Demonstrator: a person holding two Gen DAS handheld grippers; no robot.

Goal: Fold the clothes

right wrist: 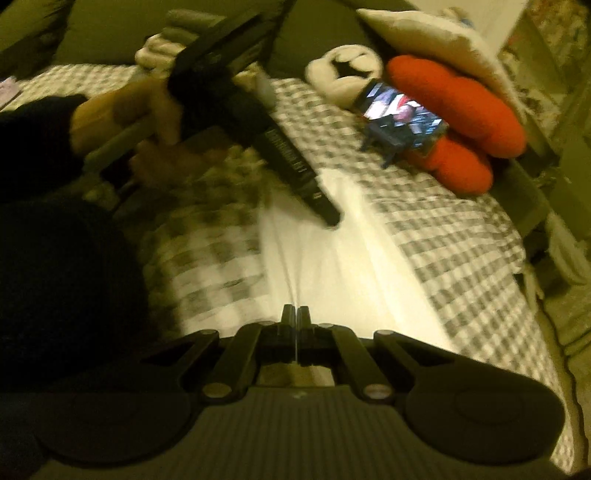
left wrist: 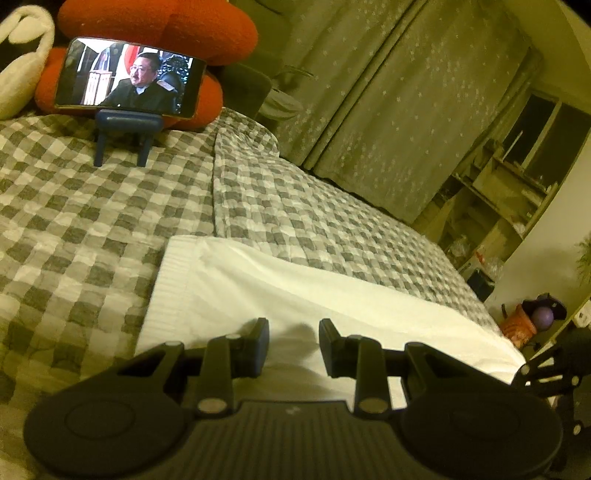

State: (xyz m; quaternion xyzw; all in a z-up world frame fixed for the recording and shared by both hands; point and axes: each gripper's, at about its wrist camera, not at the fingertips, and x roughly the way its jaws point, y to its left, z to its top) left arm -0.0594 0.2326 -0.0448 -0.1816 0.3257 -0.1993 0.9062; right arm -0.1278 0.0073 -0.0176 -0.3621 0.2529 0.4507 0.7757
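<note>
White cloth, the garment [left wrist: 295,295] I am folding, is lying flat on the checked bedspread [left wrist: 92,221], a long strip with a ribbed hem at the end nearest the phone [left wrist: 129,79]. I am holding my left gripper [left wrist: 293,343] low over the garment's near part, its 2 fingers standing apart with only fabric showing in the gap, gripping nothing. My right gripper [right wrist: 296,314] is sitting at the garment's opposite end, its jaws pressed fully together; creases are fanning out from the tips, so it is probably pinching the cloth, though blur is hiding the contact. The phone is playing a video on a small blue stand [left wrist: 125,129], propped against a red cushion [left wrist: 159,29] beyond the garment.
</note>
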